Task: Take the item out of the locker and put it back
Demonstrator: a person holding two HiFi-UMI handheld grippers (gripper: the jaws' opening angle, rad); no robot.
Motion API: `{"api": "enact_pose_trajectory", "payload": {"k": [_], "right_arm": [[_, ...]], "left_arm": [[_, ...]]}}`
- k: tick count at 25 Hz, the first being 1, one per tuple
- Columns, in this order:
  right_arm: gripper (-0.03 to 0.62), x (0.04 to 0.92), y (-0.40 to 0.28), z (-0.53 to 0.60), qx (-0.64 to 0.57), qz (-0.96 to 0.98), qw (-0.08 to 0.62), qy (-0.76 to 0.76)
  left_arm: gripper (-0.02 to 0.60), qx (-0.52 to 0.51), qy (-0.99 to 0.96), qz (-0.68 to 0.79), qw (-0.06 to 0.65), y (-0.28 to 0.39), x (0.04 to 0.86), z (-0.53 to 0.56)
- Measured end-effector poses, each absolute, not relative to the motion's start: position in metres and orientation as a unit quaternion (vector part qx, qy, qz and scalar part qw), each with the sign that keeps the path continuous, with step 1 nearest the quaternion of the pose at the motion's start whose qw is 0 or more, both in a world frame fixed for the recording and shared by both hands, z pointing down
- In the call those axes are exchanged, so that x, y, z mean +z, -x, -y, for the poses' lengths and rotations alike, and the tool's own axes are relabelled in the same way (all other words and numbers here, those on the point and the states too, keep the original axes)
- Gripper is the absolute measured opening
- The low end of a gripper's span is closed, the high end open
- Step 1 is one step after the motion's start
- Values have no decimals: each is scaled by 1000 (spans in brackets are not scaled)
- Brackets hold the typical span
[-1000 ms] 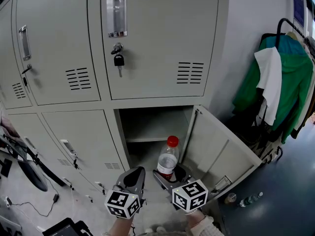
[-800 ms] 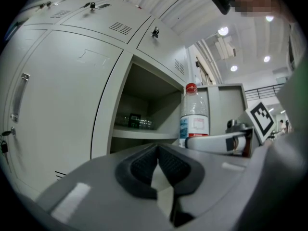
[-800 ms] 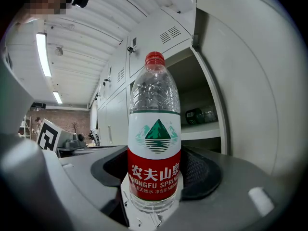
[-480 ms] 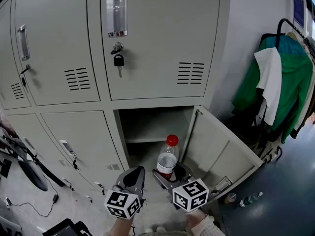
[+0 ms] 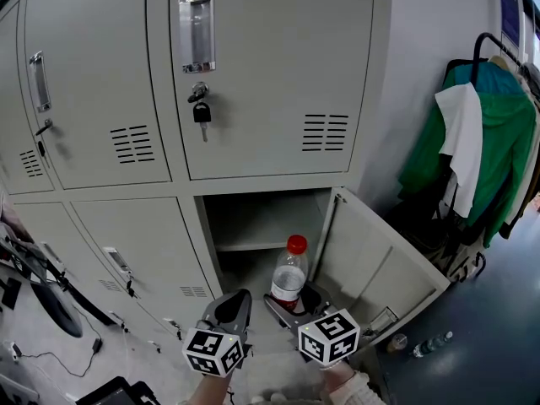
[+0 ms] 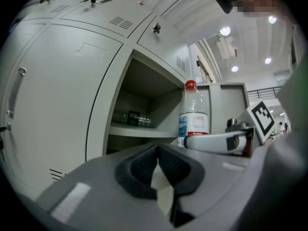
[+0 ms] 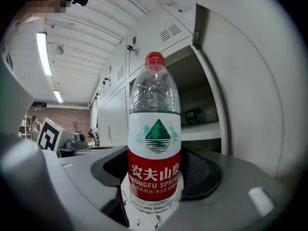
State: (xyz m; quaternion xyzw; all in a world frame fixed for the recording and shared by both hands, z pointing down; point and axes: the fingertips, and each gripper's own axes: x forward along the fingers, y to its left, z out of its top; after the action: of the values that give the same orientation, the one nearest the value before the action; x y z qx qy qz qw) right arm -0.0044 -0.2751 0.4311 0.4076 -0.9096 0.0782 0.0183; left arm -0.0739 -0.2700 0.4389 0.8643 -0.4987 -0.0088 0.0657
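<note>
My right gripper (image 5: 293,304) clamps the water bottle (image 7: 154,129) upright before the open locker (image 5: 253,213), judged ready for an easy return, while my left gripper (image 6: 158,165) hangs shut, empty.

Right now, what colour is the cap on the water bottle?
Red; the bottle cap shows best in the right gripper view.

This looks like a locker area in a workplace hall. A bank of grey metal lockers (image 5: 270,74) with vent slots, recessed handles and a padlock (image 5: 202,113) fills one wall, and just beside it a coat rack (image 5: 485,45) carries a green jacket (image 5: 502,150) over a blue floor (image 5: 489,344). The right gripper view shows a high ribbed ceiling with strip lights (image 7: 43,52) and a brick wall (image 7: 67,117) at the far end.
</note>
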Motion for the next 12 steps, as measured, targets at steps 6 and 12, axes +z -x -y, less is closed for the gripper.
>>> {"api": "enact_pose_trajectory", "payload": {"k": [6, 12], "right_arm": [[306, 428, 4, 281, 69, 909, 22, -411], [306, 427, 6, 290, 73, 909, 22, -410]], "left_arm": [[6, -18, -860, 505, 65, 77, 436, 274], [7, -22, -858, 510, 65, 81, 433, 279]]}}
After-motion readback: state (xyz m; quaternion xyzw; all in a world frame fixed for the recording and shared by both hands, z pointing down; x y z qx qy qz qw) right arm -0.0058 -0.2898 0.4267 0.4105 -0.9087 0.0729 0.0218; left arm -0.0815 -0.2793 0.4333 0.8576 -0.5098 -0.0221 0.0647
